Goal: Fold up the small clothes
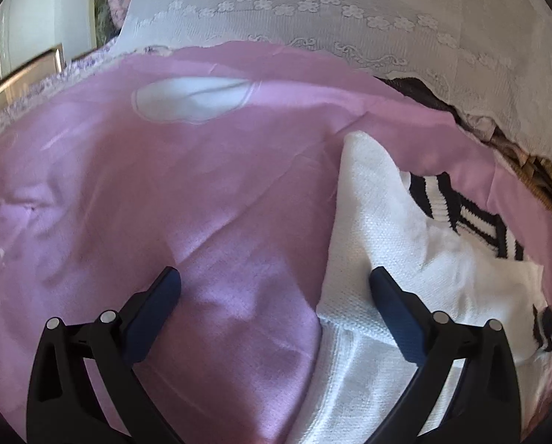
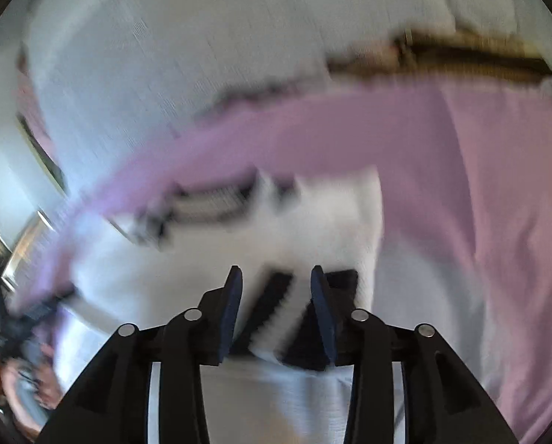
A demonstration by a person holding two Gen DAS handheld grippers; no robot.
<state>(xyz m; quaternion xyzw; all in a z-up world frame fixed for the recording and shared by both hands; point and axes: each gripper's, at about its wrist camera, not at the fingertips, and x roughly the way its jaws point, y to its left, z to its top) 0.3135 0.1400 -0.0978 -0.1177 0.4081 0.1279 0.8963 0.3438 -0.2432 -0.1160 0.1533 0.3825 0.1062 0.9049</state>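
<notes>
In the left wrist view the left gripper (image 1: 274, 279) sits at the bottom centre with its jaws spread wide and nothing between them. Its dark blue pads (image 1: 153, 314) hover over a pink sheet (image 1: 164, 192) that fills most of the frame. A white knitted garment (image 1: 379, 222) with black stripes lies on the sheet at centre right; its lower end runs out of frame, and the right finger covers part of it. A white oval patch (image 1: 190, 98) shows on the sheet at upper centre; whether it is print or appliqué cannot be told. Across the top hangs a white lace cloth (image 1: 350, 11) with small flowers. A dark gap at upper right shows something woven and brown, too cut off to name. No writing is readable.

The right wrist view is heavily motion-blurred. The right gripper (image 2: 276, 277) at bottom centre has its jaws drawn close together on a black-and-white striped edge of the garment (image 2: 313, 222), which spreads upward from the fingers. The pink sheet (image 2: 479, 185) sweeps from lower left to the right side. The clutter at far lower left is too smeared to identify. No label can be made out.
</notes>
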